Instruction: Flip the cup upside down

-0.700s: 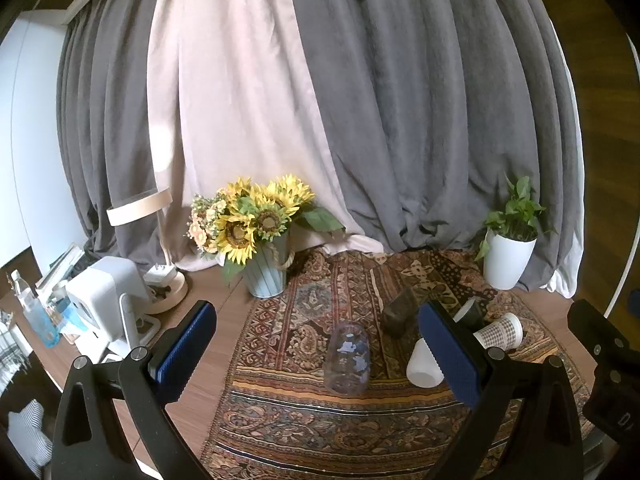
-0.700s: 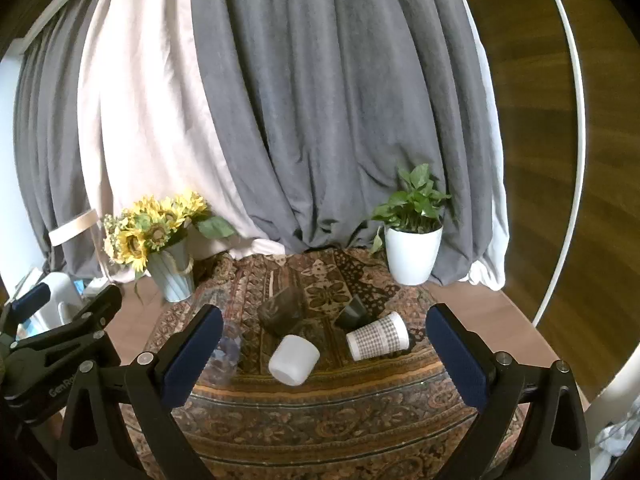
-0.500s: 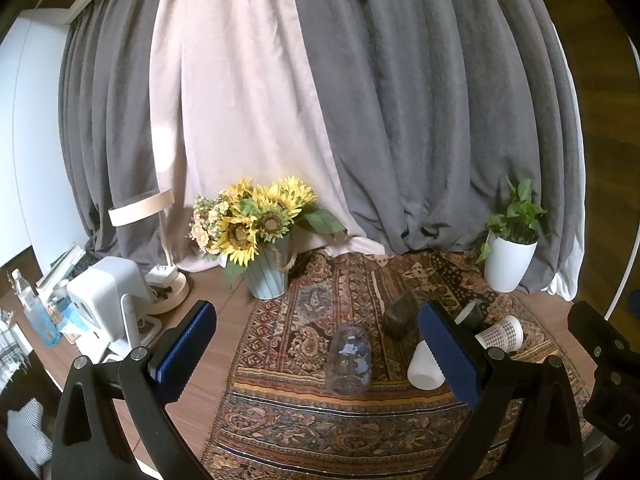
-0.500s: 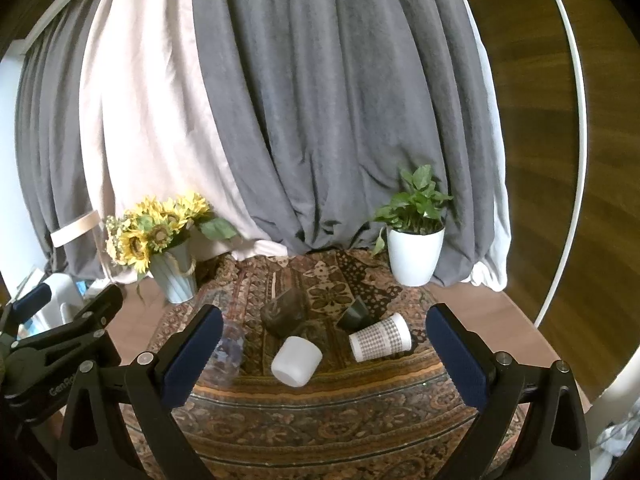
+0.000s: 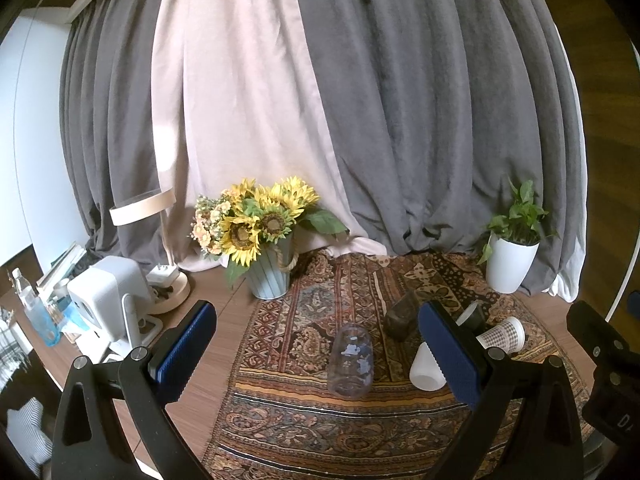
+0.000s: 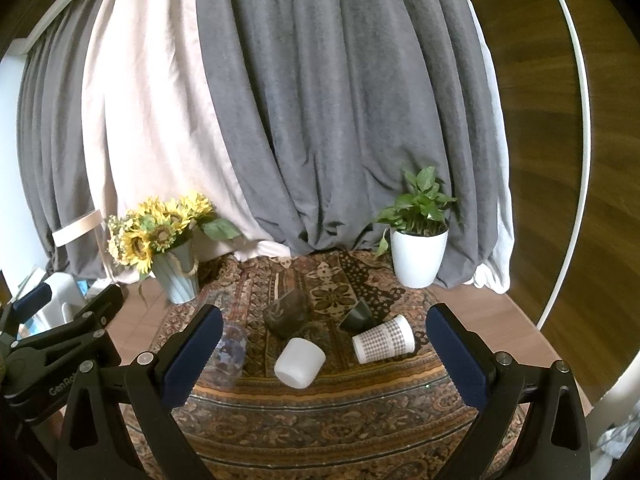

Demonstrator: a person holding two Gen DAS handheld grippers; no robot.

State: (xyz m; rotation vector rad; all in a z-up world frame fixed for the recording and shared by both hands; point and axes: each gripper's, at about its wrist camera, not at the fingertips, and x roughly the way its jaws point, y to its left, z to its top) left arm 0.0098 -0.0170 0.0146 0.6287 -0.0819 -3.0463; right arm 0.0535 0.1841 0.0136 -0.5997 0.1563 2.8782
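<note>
Several cups lie on their sides on a patterned rug: a clear plastic cup, a plain white cup, a checked paper cup, a dark brown cup and a small dark green cup. My left gripper is open and empty, held above the rug near the clear cup. My right gripper is open and empty, held above the white cup.
A sunflower vase stands at the rug's back left and a white potted plant at the back right. A white device, a lamp base and a bottle crowd the left of the wooden table. Curtains hang behind.
Both views have shifted only slightly; the cups sit a little lower and nearer in frame. Both grippers stay open and nothing on the rug has moved.
</note>
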